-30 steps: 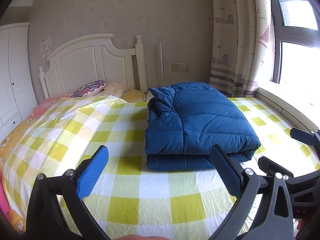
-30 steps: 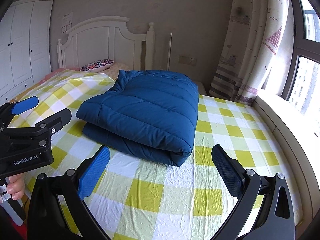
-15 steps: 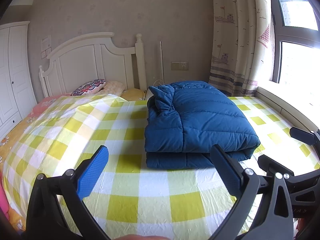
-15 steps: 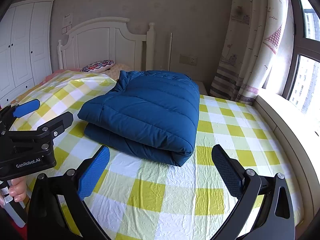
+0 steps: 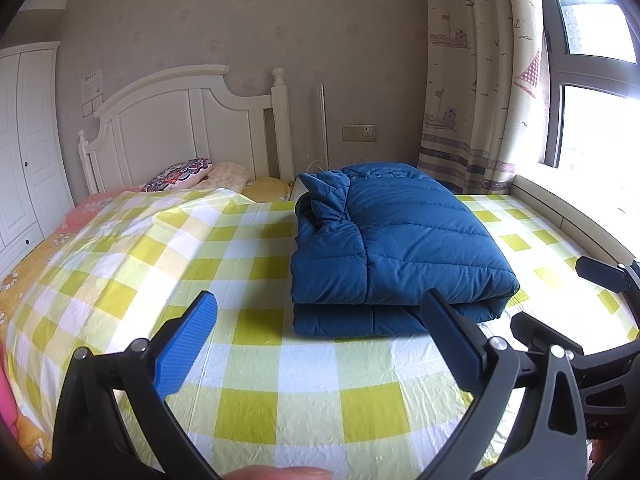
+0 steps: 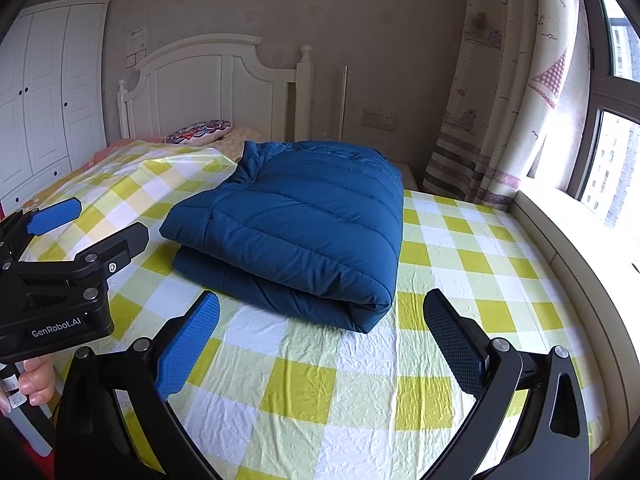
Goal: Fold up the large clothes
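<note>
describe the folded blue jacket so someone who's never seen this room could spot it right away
Start at the bed with the yellow-and-white checked sheet and white headboard. On its window side lies the folded blue jacket: a thick, quilted, dark blue bundle, the only solid-coloured thing on that sheet.

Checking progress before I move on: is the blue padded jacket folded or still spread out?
Folded. The blue jacket lies as a compact doubled bundle on the checked sheet, two layers showing at its near edge.
</note>
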Tool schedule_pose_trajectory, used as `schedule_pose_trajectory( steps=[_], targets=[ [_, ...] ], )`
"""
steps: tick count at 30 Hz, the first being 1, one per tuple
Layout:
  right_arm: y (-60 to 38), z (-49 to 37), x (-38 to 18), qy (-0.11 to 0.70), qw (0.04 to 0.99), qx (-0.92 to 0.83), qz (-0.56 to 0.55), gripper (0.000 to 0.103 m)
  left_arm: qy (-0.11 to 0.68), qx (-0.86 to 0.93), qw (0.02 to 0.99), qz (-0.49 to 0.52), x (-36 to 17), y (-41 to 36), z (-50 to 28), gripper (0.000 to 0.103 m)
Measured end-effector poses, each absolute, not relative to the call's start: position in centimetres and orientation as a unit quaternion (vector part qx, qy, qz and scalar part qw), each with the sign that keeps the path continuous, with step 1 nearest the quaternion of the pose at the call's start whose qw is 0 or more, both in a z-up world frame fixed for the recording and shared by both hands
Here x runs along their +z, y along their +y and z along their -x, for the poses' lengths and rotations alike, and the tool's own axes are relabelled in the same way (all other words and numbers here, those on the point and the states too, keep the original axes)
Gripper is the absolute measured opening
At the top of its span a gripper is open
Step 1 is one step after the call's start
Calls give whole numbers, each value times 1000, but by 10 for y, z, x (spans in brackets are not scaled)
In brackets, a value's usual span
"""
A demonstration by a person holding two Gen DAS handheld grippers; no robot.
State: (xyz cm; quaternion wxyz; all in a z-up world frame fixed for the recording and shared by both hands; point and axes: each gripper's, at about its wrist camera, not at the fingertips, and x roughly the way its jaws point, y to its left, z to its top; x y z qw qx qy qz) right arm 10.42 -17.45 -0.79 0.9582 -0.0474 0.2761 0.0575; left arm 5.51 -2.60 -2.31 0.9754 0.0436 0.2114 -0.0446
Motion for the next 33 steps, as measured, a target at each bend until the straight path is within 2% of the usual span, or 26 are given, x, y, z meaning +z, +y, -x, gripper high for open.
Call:
schedule_pose_trajectory(
  steps=[18, 27, 30, 33],
  targets=[
    [-172, -98, -1, 268, 960, 59, 49, 98, 193, -47, 979, -42, -13, -24, -44, 101],
    [-174, -108, -17, 289, 954, 68, 44, 98, 192, -68, 977, -65, -22, -29, -51, 101],
    [-194, -119, -18, 293, 953, 64, 33, 98, 226, -82, 969, -58, -25, -8, -78, 101],
    [-251, -138, -7, 294, 955, 6, 39, 98, 255, -47, 965, -47, -21, 55, -129, 101]
  ],
)
